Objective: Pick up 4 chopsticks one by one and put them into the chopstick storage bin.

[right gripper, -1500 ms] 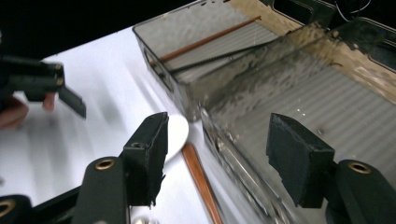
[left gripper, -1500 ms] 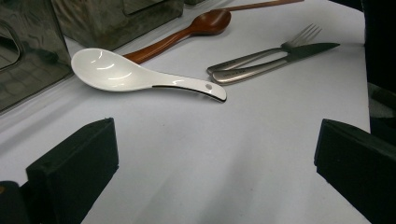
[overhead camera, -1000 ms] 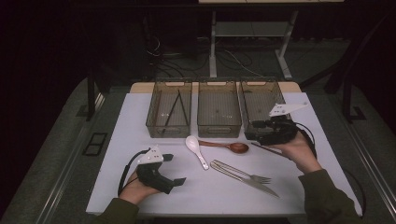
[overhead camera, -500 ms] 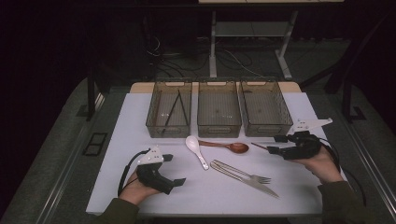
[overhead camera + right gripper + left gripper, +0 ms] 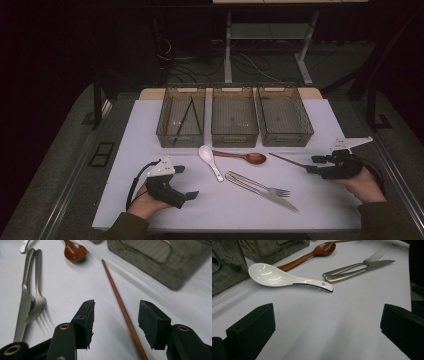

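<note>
As right gripper (image 5: 116,325) was lowered, jaws closing but unclamped, chopstick (image 5: 120,305) lay between them on table (image 5: 320,200); thin stick could be rolled aside. Left gripper (image 5: 182,182) spread, idle.

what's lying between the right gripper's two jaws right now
A wooden chopstick lies on the table between the open jaws of the right gripper, which have just been closing; neither pad touches it yet. The right gripper view shows this.

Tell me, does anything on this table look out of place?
One brown chopstick lies alone on the table, while its likely mates sit crossed in the left bin. The right hand-held gripper, jaws closing but apart, straddles it.
</note>
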